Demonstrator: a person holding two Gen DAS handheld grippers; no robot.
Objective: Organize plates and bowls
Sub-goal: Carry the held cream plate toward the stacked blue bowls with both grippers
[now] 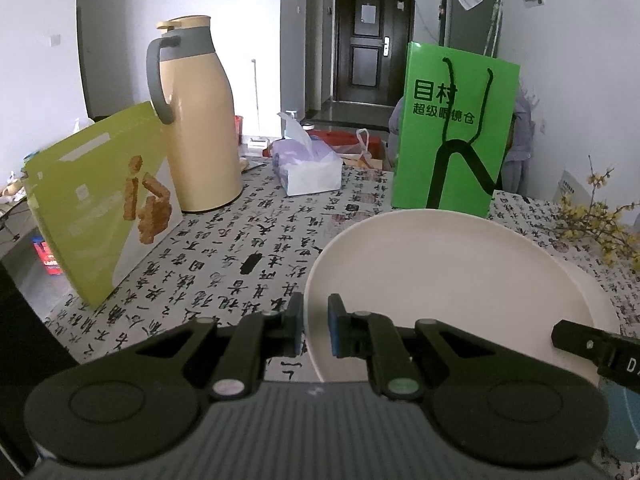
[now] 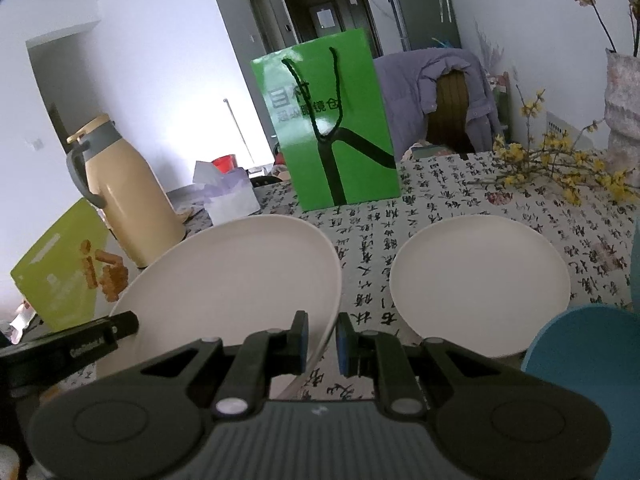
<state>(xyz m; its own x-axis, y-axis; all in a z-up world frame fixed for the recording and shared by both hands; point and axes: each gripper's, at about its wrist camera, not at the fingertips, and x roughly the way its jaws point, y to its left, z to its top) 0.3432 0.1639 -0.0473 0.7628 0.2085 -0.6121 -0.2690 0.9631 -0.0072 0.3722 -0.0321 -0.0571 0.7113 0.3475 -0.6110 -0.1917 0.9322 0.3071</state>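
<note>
A large white plate [image 1: 440,280] hangs tilted above the table, held from both sides. My left gripper [image 1: 315,310] is shut on its left rim. My right gripper [image 2: 322,320] is shut on the right rim of the same large white plate [image 2: 228,280]. Each gripper shows in the other's view: the right gripper [image 1: 580,344] at the plate's far edge, the left gripper [image 2: 80,344] at lower left. A smaller white plate [image 2: 480,280] lies flat on the table to the right. A blue dish [image 2: 580,364] sits at the lower right, partly cut off.
The table carries a calligraphy-print cloth [image 1: 224,256]. On it stand a beige thermos jug [image 1: 200,120], a yellow-green box [image 1: 100,208], a tissue pack [image 1: 308,164] and a green paper bag [image 1: 452,132]. Yellow flower sprigs [image 2: 560,168] and a vase [image 2: 622,112] are at the right.
</note>
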